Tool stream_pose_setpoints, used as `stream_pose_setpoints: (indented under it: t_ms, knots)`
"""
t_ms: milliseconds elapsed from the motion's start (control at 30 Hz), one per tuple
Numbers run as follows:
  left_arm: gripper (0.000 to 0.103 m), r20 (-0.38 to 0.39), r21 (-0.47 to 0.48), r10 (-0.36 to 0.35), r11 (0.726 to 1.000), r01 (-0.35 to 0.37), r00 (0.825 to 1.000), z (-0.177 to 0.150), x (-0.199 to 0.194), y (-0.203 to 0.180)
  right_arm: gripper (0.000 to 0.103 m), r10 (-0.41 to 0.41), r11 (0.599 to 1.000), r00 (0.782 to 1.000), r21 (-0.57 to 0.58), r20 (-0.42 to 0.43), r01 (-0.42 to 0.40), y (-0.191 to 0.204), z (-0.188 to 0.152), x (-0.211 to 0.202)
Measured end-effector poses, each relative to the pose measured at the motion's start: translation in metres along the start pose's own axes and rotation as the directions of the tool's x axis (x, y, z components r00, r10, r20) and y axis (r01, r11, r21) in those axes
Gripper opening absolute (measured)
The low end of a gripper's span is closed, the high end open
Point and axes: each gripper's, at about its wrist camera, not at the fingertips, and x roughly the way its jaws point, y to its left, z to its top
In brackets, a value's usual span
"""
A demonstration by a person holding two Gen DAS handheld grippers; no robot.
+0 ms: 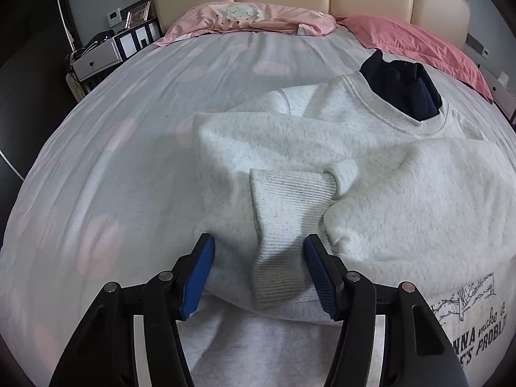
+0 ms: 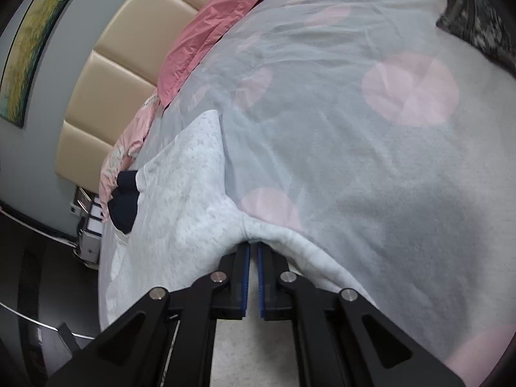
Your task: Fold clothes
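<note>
Sweatshirt (image 1: 354, 148) print reads "make it" and "PROBL".

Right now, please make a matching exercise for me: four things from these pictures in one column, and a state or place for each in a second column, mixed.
Things:
1. left gripper
2. right gripper
3. dark garment
4. pink pillows

States or places:
A. at the headboard
B. shut on the sweatshirt's edge
C. open, a ribbed cuff between its pads
D. lying at the sweatshirt's collar

Pairs: 1-C, 2-B, 3-D, 4-A
</note>
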Motion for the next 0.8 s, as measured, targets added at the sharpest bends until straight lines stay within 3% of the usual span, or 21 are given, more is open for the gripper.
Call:
stream_pose_setpoints:
  t_ms: [100, 167, 333, 533, 633, 700, 800]
  knots:
    - [0.060, 0.042, 0.051, 0.055, 0.997, -0.057, 0.998, -0.004, -0.021, 0.000, 0.008, -0.063, 0.996, 0.998, -0.062, -0.011, 0.062, 0.010, -0.009, -0.013]
    - [0.060, 0.060, 0.068, 0.054, 0.996, -0.058, 0.997, -0.011, -0.037, 0.001, 0.009, -0.105, 0.991, 0.994, -0.088, -0.006, 0.104, 0.014, -0.020, -0.026]
    - [0.060, 0.025, 0.090, 0.080, 0.993, -0.082, 0.997, -0.027, -0.069, 0.002, 0.017, -0.255, 0.948, 0.966, -0.207, -0.029, 0.244, 0.029, -0.058, -0.053]
    - [0.060, -0.036, 0.064, 0.110, 0.992, -0.108, 0.993, -0.061, -0.101, 0.024, 0.029, -0.397, 0.877, 0.918, -0.295, 0.003, 0.380, 0.026, -0.088, -0.093]
    - [0.060, -0.112, 0.019, 0.115, 0.993, -0.114, 0.987, -0.083, -0.108, 0.044, 0.041, -0.464, 0.831, 0.885, -0.329, 0.032, 0.448, 0.019, -0.099, -0.113]
    - [0.060, -0.164, -0.012, 0.117, 0.993, -0.121, 0.979, -0.095, -0.111, 0.055, 0.052, -0.463, 0.839, 0.886, -0.309, 0.026, 0.448, 0.012, -0.101, -0.124]
    - [0.060, -0.216, -0.063, 0.119, 0.989, -0.136, 0.969, -0.110, -0.116, 0.070, 0.059, -0.459, 0.858, 0.888, -0.258, 0.001, 0.444, -0.002, -0.101, -0.135]
